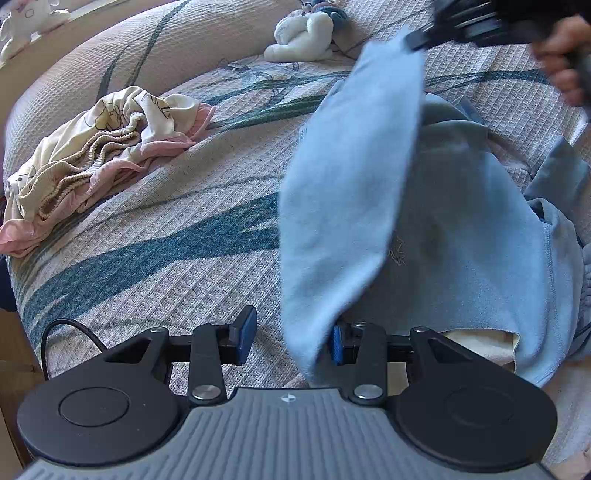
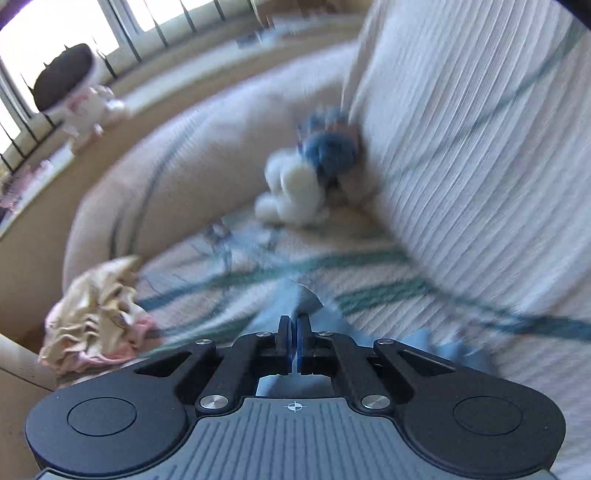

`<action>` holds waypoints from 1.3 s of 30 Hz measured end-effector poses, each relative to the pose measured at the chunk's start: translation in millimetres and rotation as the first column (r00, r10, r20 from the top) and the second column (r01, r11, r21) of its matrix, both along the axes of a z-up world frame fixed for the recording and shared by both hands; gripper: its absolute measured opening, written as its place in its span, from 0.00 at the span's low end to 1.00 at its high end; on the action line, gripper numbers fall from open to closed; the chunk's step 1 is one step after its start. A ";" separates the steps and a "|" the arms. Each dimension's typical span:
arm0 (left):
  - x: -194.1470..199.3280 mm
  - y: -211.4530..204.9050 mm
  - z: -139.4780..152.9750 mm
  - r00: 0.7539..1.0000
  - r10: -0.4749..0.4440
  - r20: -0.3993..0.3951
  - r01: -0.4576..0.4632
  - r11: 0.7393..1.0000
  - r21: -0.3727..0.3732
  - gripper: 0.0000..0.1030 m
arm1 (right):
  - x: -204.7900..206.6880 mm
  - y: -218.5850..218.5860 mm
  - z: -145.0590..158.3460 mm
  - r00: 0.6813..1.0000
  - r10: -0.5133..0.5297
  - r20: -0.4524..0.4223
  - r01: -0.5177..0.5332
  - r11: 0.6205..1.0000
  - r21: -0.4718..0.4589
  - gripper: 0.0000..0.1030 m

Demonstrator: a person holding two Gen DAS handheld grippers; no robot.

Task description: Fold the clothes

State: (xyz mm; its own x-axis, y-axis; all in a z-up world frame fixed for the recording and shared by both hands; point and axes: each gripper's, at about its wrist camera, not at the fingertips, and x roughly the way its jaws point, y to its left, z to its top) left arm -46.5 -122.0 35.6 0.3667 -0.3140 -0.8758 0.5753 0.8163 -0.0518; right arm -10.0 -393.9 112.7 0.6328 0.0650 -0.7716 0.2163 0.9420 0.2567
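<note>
A light blue garment point(image 1: 461, 236) lies on the patterned sofa cover point(image 1: 166, 236) at the right. One flap of it point(image 1: 351, 177) is lifted off the rest and hangs between the two grippers. My right gripper point(image 1: 417, 40) grips the flap's top corner; in the right wrist view it point(image 2: 294, 343) is shut on the blue fabric point(image 2: 303, 299). My left gripper point(image 1: 291, 338) is open, and the flap's lower end hangs between its fingers against the right pad point(image 1: 338, 343).
A crumpled cream and pink garment point(image 1: 92, 155) lies at the left of the sofa; it also shows in the right wrist view point(image 2: 96, 317). A white and blue plush toy point(image 1: 306, 33) sits at the back by the cushion point(image 2: 461, 147). Another toy point(image 2: 85, 99) stands on the windowsill.
</note>
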 end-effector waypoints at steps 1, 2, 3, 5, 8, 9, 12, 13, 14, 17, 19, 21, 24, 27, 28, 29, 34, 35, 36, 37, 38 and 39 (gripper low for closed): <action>-0.8 0.2 0.6 1.000 0.000 0.001 0.000 1.000 0.000 0.36 | -9.3 -2.9 10.0 1.000 -0.006 0.019 0.006 1.000 0.002 0.02; -1.6 0.5 1.2 1.000 -0.001 0.001 0.001 1.000 -0.002 0.37 | -19.7 -5.6 19.0 0.999 -0.010 0.034 0.010 1.000 0.002 0.02; -2.1 0.5 1.4 1.000 -0.002 0.000 0.002 1.000 -0.002 0.37 | -30.3 -7.4 25.9 0.999 -0.011 0.043 0.011 1.000 -0.005 0.02; -2.9 0.4 1.2 1.000 -0.004 -0.002 0.004 1.000 -0.004 0.37 | -49.8 -12.8 29.9 0.999 -0.033 0.038 0.033 0.999 -0.007 0.02; -6.2 1.0 1.7 1.000 -0.005 -0.006 0.005 1.000 -0.003 0.37 | -71.3 -22.2 4.6 0.993 -0.117 -0.031 0.116 0.993 -0.023 0.02; -7.8 1.4 1.7 1.000 -0.007 -0.006 0.007 1.000 0.000 0.37 | -76.9 -26.8 -9.3 0.987 -0.147 -0.060 0.147 0.989 -0.019 0.02; -11.7 3.1 0.6 1.000 -0.007 -0.015 0.007 1.000 0.012 0.37 | -84.0 -34.4 -58.0 0.969 -0.194 -0.153 0.194 0.981 -0.015 0.03; -12.6 3.8 0.1 1.000 -0.007 -0.018 0.007 1.000 0.015 0.37 | -84.3 -36.1 -72.4 0.962 -0.195 -0.192 0.198 0.980 -0.004 0.03; -13.1 4.7 -0.2 1.000 -0.004 -0.021 0.005 1.000 0.017 0.38 | -84.3 -37.4 -82.5 0.953 -0.204 -0.223 0.208 0.978 -0.004 0.05; -12.6 7.5 0.3 1.000 0.007 -0.030 -0.007 1.000 0.009 0.38 | -79.5 -37.3 -79.8 0.948 -0.213 -0.238 0.201 0.977 -0.075 0.11; -12.5 7.8 1.1 0.999 0.010 -0.035 -0.009 1.000 0.007 0.38 | -74.9 -35.9 -61.0 0.959 -0.191 -0.207 0.170 0.979 -0.115 0.12; -13.7 7.6 3.2 0.999 0.008 -0.041 -0.008 1.000 -0.002 0.38 | -67.9 -33.0 -39.1 0.973 -0.159 -0.170 0.138 0.982 -0.131 0.13; -16.0 7.5 7.6 0.999 0.000 -0.039 -0.001 1.000 -0.027 0.39 | -48.9 -27.4 -13.6 0.987 -0.107 -0.121 0.099 0.992 -0.076 0.15; -16.3 7.0 12.2 1.000 -0.003 -0.012 0.002 0.999 -0.053 0.39 | -16.2 -13.7 -12.9 0.993 -0.053 -0.110 0.055 0.998 0.021 0.28; -15.8 6.9 13.4 1.000 -0.002 -0.004 0.002 0.998 -0.064 0.38 | -6.2 -5.4 -18.5 0.993 -0.032 -0.114 0.037 0.999 0.038 0.29; -14.7 6.6 13.8 1.000 -0.002 -0.002 0.002 0.997 -0.077 0.37 | 6.5 4.0 -26.5 0.991 -0.010 -0.132 0.016 0.999 0.045 0.30; -9.5 3.2 10.1 1.000 -0.016 -0.020 0.013 0.993 -0.114 0.35 | 64.0 44.2 -71.2 0.961 0.040 -0.274 -0.023 0.998 0.062 0.30; -9.1 2.6 9.0 0.999 -0.020 -0.025 0.017 0.993 -0.116 0.34 | 73.2 51.7 -79.5 0.952 0.042 -0.305 -0.027 0.998 0.056 0.30; -8.8 2.2 7.8 0.999 -0.024 -0.029 0.021 0.993 -0.119 0.33 | 81.3 56.1 -85.3 0.942 0.042 -0.333 -0.030 0.999 0.040 0.30; -8.3 1.9 6.4 0.999 -0.029 -0.035 0.024 0.992 -0.124 0.33 | 87.9 59.6 -89.2 0.933 0.040 -0.357 -0.033 0.999 0.027 0.30; -7.8 1.8 4.8 0.999 -0.032 -0.041 0.026 0.992 -0.127 0.33 | 93.9 63.0 -93.2 0.926 0.039 -0.376 -0.035 0.999 0.017 0.30; -7.4 1.9 3.1 0.998 -0.034 -0.046 0.028 0.991 -0.130 0.33 | 97.4 65.5 -96.2 0.921 0.037 -0.389 -0.035 0.999 0.013 0.30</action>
